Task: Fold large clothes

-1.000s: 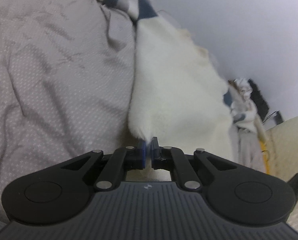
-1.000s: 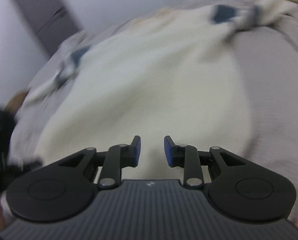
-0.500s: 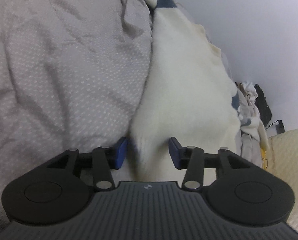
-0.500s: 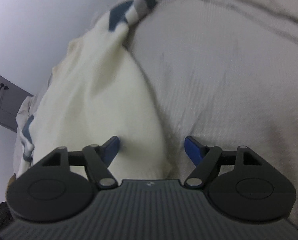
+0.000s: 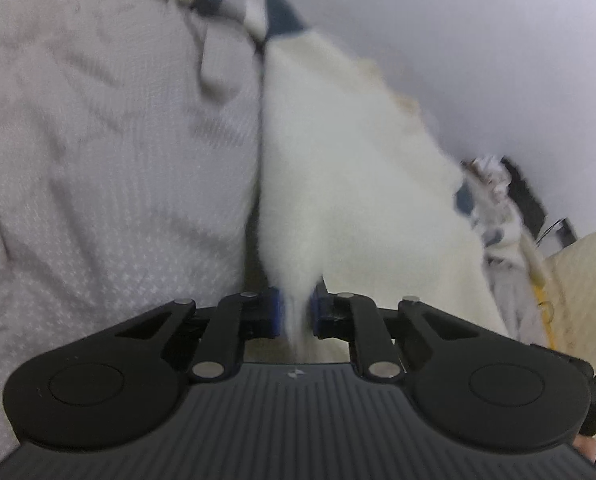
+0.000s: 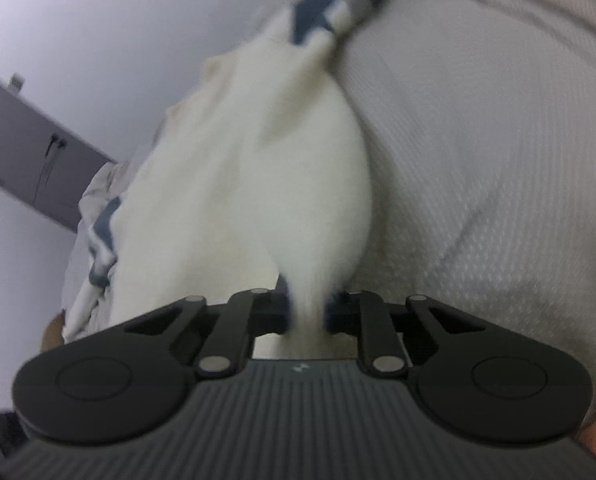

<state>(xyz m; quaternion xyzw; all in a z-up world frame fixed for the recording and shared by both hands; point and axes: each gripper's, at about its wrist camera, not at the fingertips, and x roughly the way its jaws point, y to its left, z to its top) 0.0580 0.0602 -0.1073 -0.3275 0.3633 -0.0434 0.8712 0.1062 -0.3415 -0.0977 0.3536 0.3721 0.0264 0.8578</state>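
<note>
A cream fleece garment [image 5: 349,184] with navy-and-grey patterned cuffs [image 5: 254,12] lies spread over a bed. My left gripper [image 5: 296,312] is closing, and its blue pads pinch the garment's near left corner. In the right wrist view the same cream garment [image 6: 250,184] runs away from me, with one patterned sleeve [image 6: 329,16] at the top and another [image 6: 102,240] at the left. My right gripper [image 6: 305,312] is closing too, with the near right corner bunched between its pads.
A grey dotted bedsheet [image 5: 98,160] covers the bed to the left; the same sheet [image 6: 497,160] fills the right of the right wrist view. A pale wall [image 5: 477,40] stands behind. A cream textured cushion [image 5: 585,272] and a dark object [image 5: 525,196] sit at the far right. A grey cabinet [image 6: 26,152] stands at the left.
Both grippers opened around the garment's near corners half a second ago and have now closed on them. The right gripper rolled and shifted from over the garment's middle to its right edge.
</note>
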